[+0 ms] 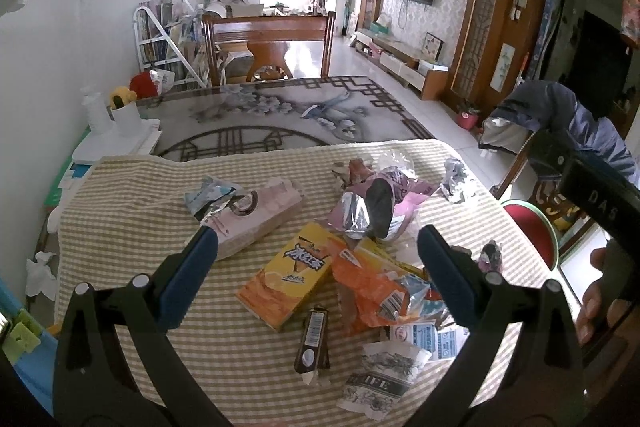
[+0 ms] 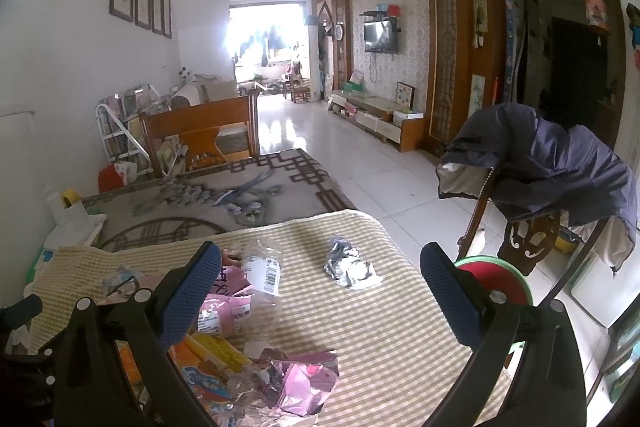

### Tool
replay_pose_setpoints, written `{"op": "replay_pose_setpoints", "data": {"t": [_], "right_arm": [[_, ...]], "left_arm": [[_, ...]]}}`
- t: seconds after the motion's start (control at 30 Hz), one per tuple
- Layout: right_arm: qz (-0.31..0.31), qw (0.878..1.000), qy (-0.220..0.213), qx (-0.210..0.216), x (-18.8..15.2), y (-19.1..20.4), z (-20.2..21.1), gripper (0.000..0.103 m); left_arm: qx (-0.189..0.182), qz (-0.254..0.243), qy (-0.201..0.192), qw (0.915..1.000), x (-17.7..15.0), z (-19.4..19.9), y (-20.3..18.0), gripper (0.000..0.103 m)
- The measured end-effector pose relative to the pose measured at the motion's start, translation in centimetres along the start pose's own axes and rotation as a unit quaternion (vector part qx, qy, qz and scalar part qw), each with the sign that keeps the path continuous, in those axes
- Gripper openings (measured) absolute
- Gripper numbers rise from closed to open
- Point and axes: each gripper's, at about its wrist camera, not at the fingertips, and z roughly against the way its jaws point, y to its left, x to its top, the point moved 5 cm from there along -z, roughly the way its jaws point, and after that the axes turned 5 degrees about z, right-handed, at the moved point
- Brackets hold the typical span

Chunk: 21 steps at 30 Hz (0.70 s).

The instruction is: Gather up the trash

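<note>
Two tongs in play, both spread wide with nothing between the blue pads: left tongs [image 1: 316,247] hover over the trash pile, right tongs [image 2: 320,263] hover over the right half of the beige-and-white striped cloth [image 1: 248,379] that covers the near end of the counter [image 1: 248,115]. Trash count in the left view: one yellow-orange rectangular drink carton [image 1: 290,281] lying flat dead centre between the left pads, long axis running 7-to-1 o'clock, printed top end toward 1; one pink rectangular box with a round dark emblem [image 1: 256,213] at 11 o'clock of it, long axis 8-to-2; one dark brown snack-bar wrapper [image 1: 313,341] at 6 o'clock, long axis near 12-to-6; one torn orange foil bag [image 1: 370,291] touching the carton's right edge; one crumpled pink-and-silver foil bag [image 1: 372,207] at 1 o'clock; one flattened white paper cup with grey floral print [image 1: 380,373] at 5 o'clock; one crumpled silver foil wad [image 1: 456,181] well apart at 2 o'clock. Right view: same wad [image 2: 352,265] sits alone between the right pads, one crushed clear plastic bottle with a barcode label [image 2: 264,267] at 9 o'clock of it, long axis about 12-to-6. One red round stool with green rim [image 2: 496,281] just off the counter's right edge. One wooden chair draped with a dark blue jacket [image 2: 560,167] beyond it.
</note>
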Motion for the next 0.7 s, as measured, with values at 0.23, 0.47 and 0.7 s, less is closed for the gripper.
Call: {"op": "replay_pose_setpoints", "data": {"t": [0.23,0.47,0.7], "right_arm": [[0.000,1.000,0.000,0.002,-0.08,-0.06,0.03,0.096],[-0.001,1.000,-0.001,0.000,-0.02,-0.16,0.05,0.096],[-0.001,1.000,0.001,-0.001,-0.11,-0.39,-0.06,0.096]], "left_arm": [[0.000,-0.001,0.000,1.0000,-0.02,-0.01,0.01,0.098],[-0.001,-0.002,0.001,1.0000,0.01,-0.07,0.06,0.098],[-0.001,-0.002,0.002,1.0000,-0.14,-0.13,-0.01,0.098]]}}
